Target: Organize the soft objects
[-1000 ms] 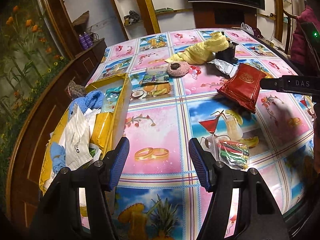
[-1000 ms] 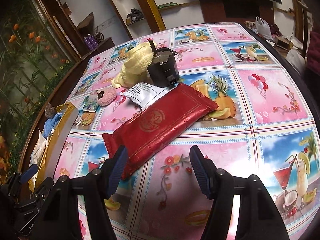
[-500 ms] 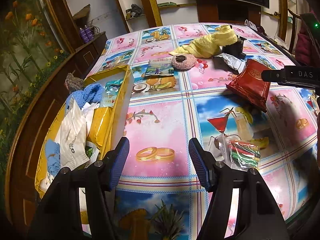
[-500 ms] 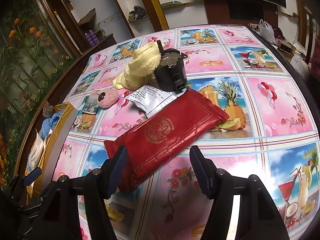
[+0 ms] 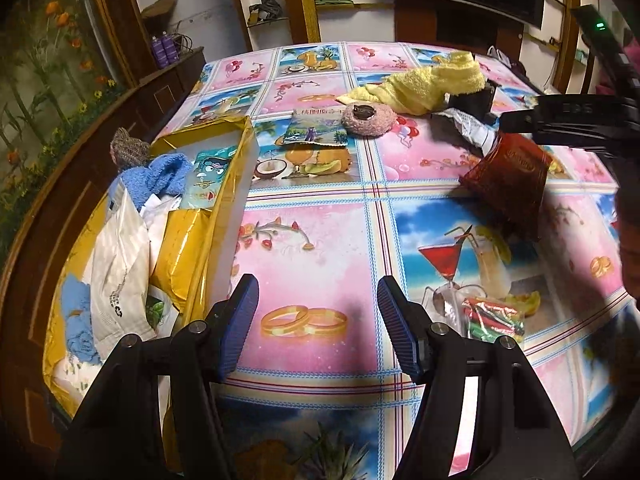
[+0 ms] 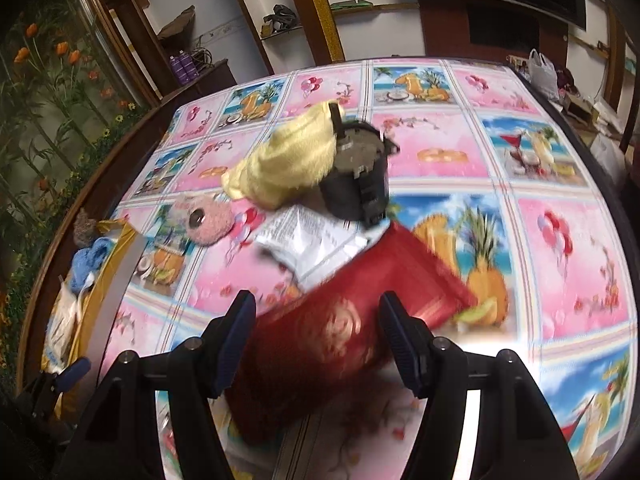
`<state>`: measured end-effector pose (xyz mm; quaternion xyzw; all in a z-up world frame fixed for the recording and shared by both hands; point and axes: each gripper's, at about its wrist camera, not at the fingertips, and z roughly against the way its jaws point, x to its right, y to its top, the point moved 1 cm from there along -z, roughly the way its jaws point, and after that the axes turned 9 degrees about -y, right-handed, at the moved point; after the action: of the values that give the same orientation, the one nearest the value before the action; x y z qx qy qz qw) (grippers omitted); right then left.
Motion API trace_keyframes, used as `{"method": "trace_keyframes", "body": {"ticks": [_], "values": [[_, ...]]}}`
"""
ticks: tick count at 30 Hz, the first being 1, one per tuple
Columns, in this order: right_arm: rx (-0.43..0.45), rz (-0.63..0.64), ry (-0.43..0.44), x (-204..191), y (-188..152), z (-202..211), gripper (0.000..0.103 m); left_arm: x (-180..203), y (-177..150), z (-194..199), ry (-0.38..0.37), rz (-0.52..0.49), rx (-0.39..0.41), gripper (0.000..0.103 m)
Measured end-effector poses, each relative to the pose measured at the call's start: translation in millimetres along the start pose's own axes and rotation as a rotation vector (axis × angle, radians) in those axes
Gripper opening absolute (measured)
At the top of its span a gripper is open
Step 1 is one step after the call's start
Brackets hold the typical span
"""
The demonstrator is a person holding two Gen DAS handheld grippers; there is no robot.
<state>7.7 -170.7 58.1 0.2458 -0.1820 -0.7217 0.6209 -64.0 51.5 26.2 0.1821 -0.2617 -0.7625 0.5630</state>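
Note:
A red foil pouch [image 6: 344,336] lies on the patterned table, its near end between the open fingers of my right gripper [image 6: 318,338]; it also shows in the left wrist view [image 5: 508,178], under the right gripper's arm. My left gripper [image 5: 318,320] is open and empty above the table, beside a yellow box [image 5: 208,216] holding blue cloths and bags. A yellow towel [image 6: 288,160], a pink fuzzy round object [image 6: 206,220] and a white packet [image 6: 316,242] lie further back.
A black motor-like object [image 6: 358,176] sits against the towel. A clear bag of coloured sweets [image 5: 492,316] lies right of my left gripper. A flat picture packet [image 5: 316,126] lies mid-table. A knitted grey thing [image 5: 128,148] sits behind the box. Shelves stand beyond the table.
My right gripper has moved forward and down, so the red pouch now sits between its open fingers. The left gripper has drifted slightly; its jaws stay open.

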Motion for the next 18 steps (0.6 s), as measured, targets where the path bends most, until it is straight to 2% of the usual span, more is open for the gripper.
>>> {"method": "trace_keyframes", "body": {"ticks": [4, 9, 11, 14, 18], "values": [[-0.034, 0.065, -0.028, -16.6, 21.4, -22.3, 0.064, -9.6, 6.9, 6.4, -0.046, 0.029, 0.023, 0.062], [-0.085, 0.171, -0.110, -42.2, 34.8, -57.9, 0.064, -22.6, 15.2, 18.2, -0.121, 0.081, 0.060, 0.062], [-0.116, 0.189, -0.121, -47.2, 34.0, -69.0, 0.058, -24.3, 15.7, 19.9, -0.147, 0.092, 0.065, 0.062], [-0.150, 0.192, -0.052, -55.3, 26.1, -65.5, 0.055, -22.5, 15.5, 19.3, -0.182, 0.097, 0.070, 0.062], [-0.226, 0.222, 0.155, -72.8, 6.9, -49.7, 0.054, -15.4, 15.2, 11.0, -0.244, 0.108, 0.038, 0.062]]}}
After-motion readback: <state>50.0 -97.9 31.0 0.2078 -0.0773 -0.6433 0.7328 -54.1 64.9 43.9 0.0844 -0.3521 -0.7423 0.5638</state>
